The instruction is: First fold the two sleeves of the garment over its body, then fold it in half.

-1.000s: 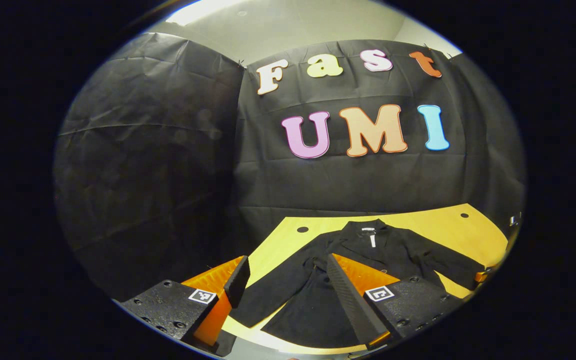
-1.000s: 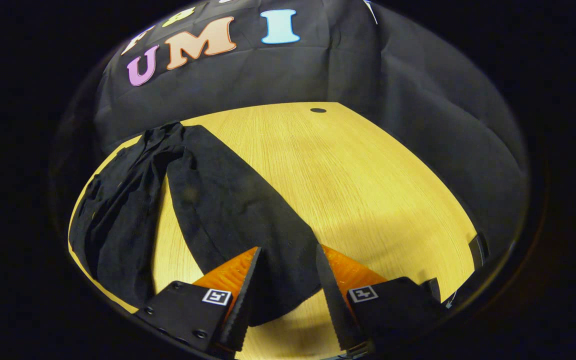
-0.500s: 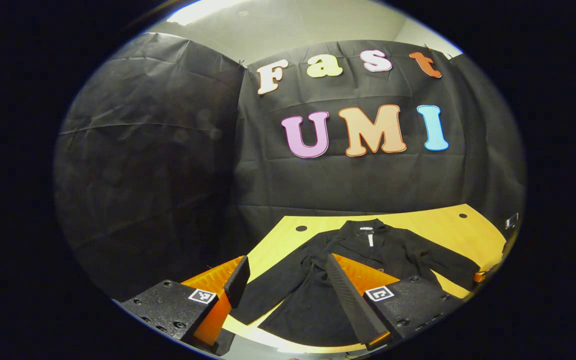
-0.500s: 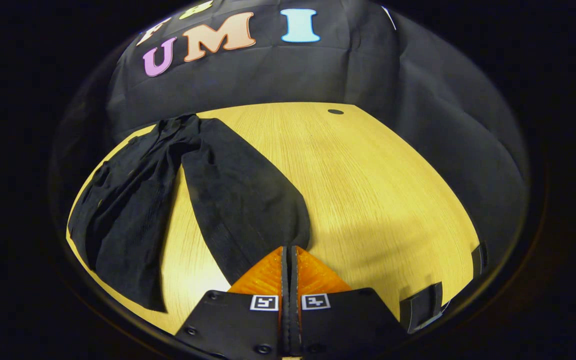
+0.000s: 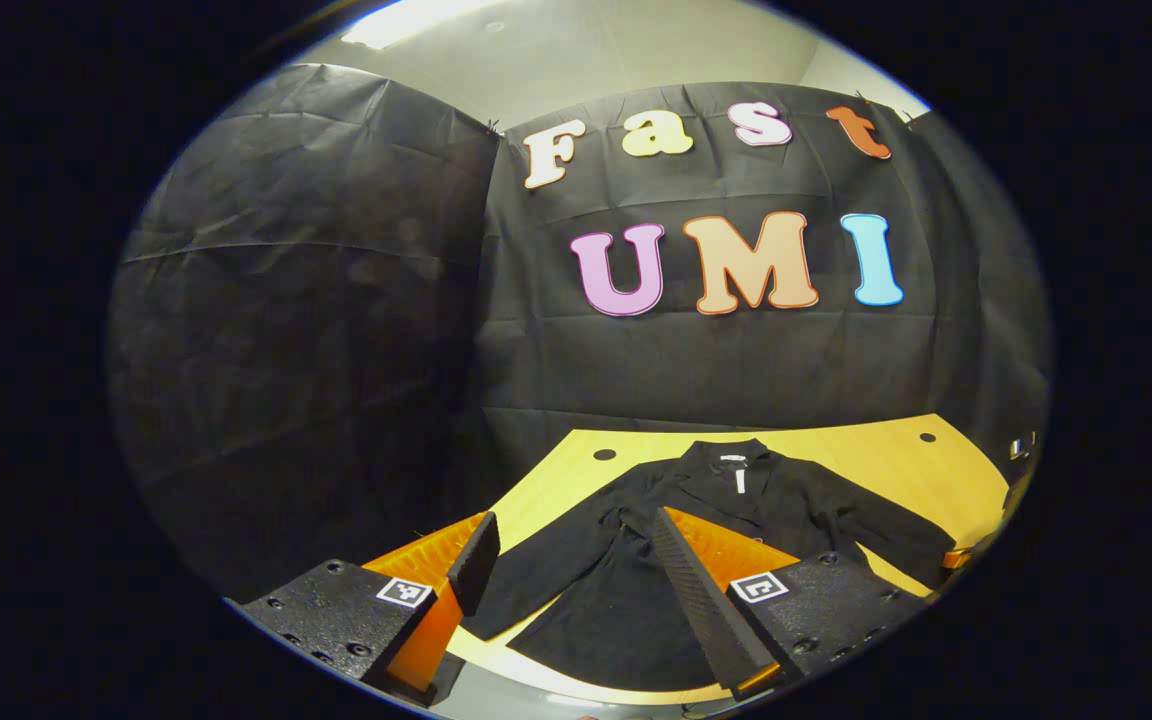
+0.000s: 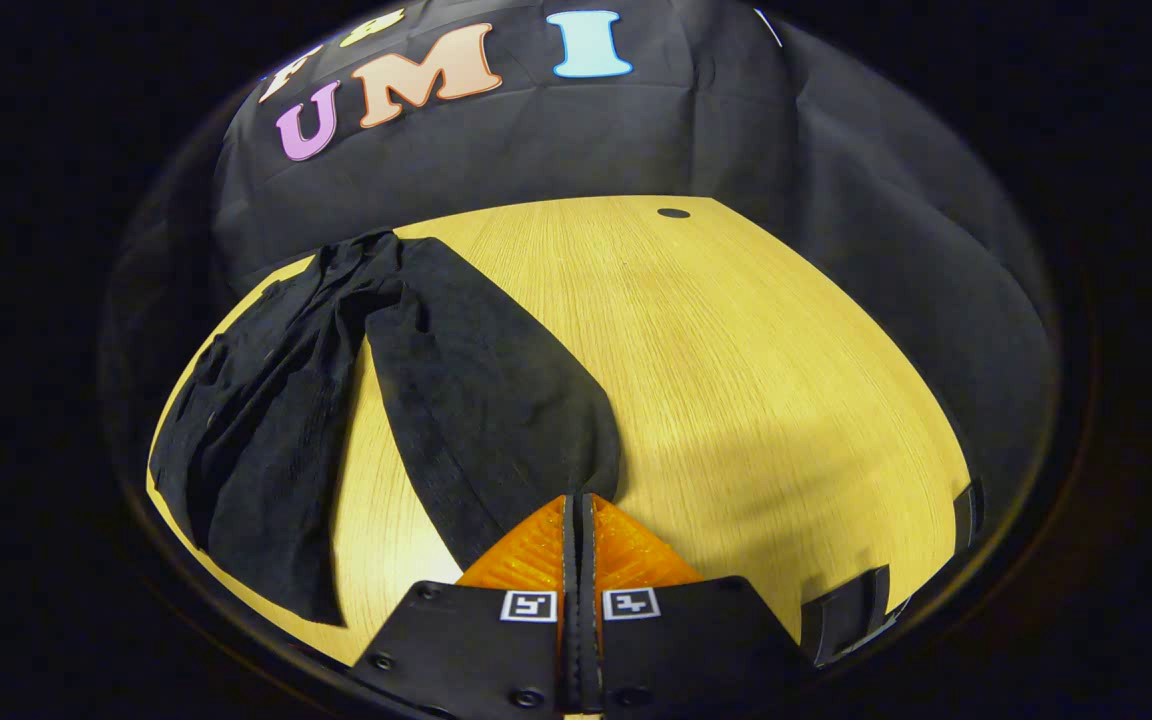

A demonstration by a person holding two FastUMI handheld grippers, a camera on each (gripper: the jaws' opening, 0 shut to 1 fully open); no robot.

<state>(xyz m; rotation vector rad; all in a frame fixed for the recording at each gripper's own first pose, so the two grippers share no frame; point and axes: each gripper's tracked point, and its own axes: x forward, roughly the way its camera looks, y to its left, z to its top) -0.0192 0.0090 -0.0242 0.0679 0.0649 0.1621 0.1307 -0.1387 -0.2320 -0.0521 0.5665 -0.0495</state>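
While the jacket (image 5: 696, 540) lies spread flat on the tabletop (image 5: 896, 450), collar toward the far edge and both sleeves out to the sides, the first step looks to be starting: folding a sleeve over the body.

Going left to right, the left gripper (image 5: 576, 560) hangs above the near edge with its fingers spread wide, nothing between them and nothing touched. Past it the left sleeve (image 5: 546, 570) runs toward the near left corner, unfolded.

In the right gripper view, the body (image 6: 266, 420) lies along the left edge, and the right sleeve (image 6: 486, 390) slants from the shoulder toward the near edge. The right gripper (image 6: 581, 515) has its fingers pressed together at the cuff end. The cloth's edge meets the fingertips, so it seems pinched, though the cuff itself is hidden between them.

As I judge it, the next move calls for lifting that cuff and carrying it leftward across the body without dragging the jacket along. The left gripper could steady the body or take its own sleeve next.
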